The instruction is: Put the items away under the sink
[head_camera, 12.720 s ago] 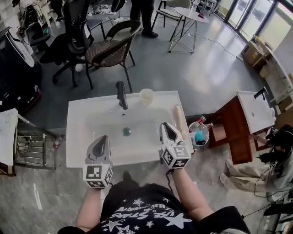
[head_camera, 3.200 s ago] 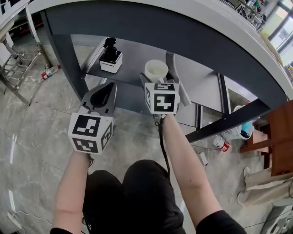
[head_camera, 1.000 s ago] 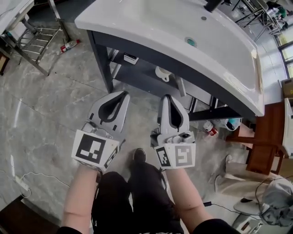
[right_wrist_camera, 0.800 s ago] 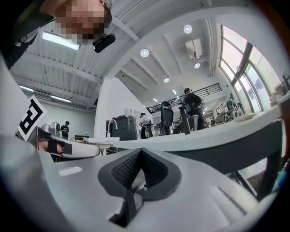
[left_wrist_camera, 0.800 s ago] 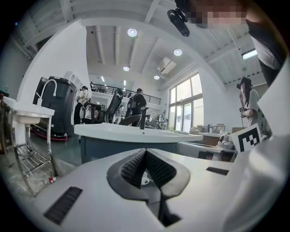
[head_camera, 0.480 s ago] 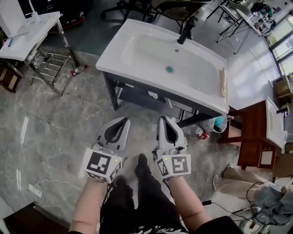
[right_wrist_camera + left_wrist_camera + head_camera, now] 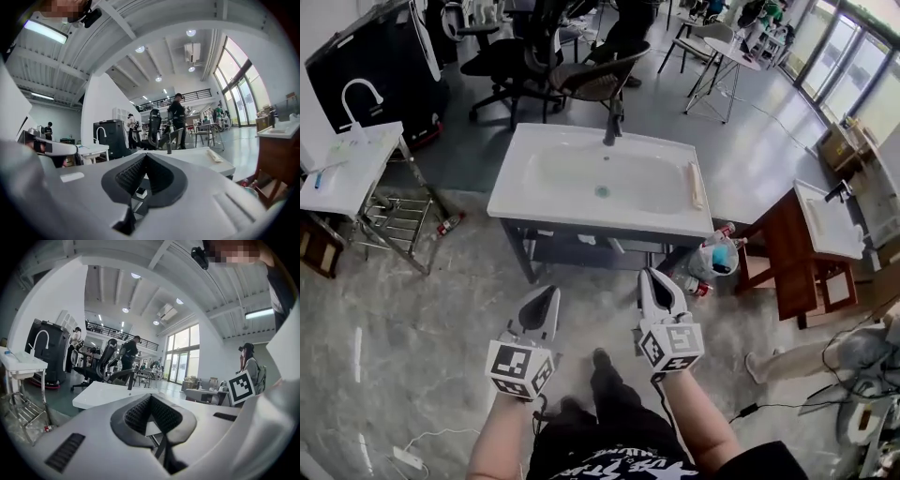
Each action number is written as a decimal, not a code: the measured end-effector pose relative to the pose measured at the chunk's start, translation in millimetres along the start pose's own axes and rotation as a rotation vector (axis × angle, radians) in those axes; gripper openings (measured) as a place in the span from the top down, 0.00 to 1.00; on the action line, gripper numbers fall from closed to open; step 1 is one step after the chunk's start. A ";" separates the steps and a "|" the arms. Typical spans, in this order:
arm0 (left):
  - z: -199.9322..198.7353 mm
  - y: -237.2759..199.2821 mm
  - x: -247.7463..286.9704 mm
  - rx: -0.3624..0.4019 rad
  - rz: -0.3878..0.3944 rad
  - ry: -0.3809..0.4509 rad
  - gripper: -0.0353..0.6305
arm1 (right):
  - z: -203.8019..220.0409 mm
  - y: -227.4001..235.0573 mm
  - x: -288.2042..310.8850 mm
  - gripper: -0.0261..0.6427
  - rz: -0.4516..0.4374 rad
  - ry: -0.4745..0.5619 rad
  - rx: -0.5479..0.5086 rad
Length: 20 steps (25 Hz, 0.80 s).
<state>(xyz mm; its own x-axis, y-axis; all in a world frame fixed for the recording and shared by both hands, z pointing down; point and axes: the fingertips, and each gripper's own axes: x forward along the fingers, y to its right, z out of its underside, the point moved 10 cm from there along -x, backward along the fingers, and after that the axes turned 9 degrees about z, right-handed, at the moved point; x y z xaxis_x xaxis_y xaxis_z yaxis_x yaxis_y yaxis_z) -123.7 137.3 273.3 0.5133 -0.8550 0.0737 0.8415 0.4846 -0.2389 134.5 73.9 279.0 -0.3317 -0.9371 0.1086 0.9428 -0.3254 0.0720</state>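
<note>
The white sink (image 7: 542,201) stands on a dark frame ahead of me, with a black faucet (image 7: 609,123) at its back. A cream roll (image 7: 696,185) lies along its right rim. On the shelf below sits a small white soap dispenser (image 7: 586,240), which shows again between the jaws in the right gripper view as the dispenser (image 7: 139,191). My left gripper (image 7: 547,292) and right gripper (image 7: 648,275) hang side by side over the floor in front of the sink. Both are shut and hold nothing. In the gripper views, the left gripper (image 7: 151,397) and the right gripper (image 7: 145,156) point level at the sink.
A bin with bottles (image 7: 717,258) stands at the sink's right foot. A wooden stand with a second basin (image 7: 825,225) is further right. A metal rack (image 7: 389,220) and a white table (image 7: 342,173) are at the left. Chairs (image 7: 581,80) stand behind the sink.
Both grippers have risen and drawn back from the sink, still shut and empty. The head view has lifted, and the whole sink now shows from farther off.
</note>
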 end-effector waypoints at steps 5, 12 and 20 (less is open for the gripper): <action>-5.9 -1.6 14.1 -0.012 0.016 -0.019 0.93 | 1.6 31.5 -8.9 0.96 0.101 -0.023 0.022; -8.0 -4.2 79.7 0.017 0.014 -0.056 0.93 | -1.5 87.8 38.7 0.96 0.142 -0.023 0.041; -11.9 -8.7 191.5 0.028 -0.003 -0.123 0.93 | -20.2 171.6 119.1 0.96 0.150 -0.056 0.053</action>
<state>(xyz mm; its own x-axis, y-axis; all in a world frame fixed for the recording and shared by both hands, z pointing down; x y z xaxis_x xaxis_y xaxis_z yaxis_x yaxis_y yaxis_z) -34.7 -32.8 278.0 0.5266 -0.8279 0.1931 0.8463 0.4889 -0.2116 257.4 -96.2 284.3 -0.1902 -0.9657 0.1769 0.9793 -0.1741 0.1030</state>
